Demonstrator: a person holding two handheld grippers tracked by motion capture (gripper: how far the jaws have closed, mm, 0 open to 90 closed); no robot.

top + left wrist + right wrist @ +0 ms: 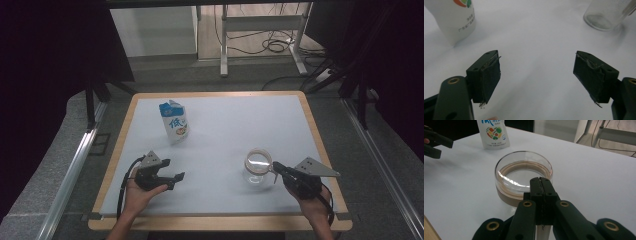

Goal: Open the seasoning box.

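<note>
Glass beaker (258, 167) upright on white table (225, 145) near milk carton (174, 122); right gripper (540, 182) clamped on beaker's handle, left gripper (536, 75) wide, empty. Dim room, cabled floor behind.

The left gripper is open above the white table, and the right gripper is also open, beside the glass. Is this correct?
Not fully. The left gripper is open above the white table, but the right gripper is shut, its jaws pressed together beside the glass, as the right gripper view shows.
</note>
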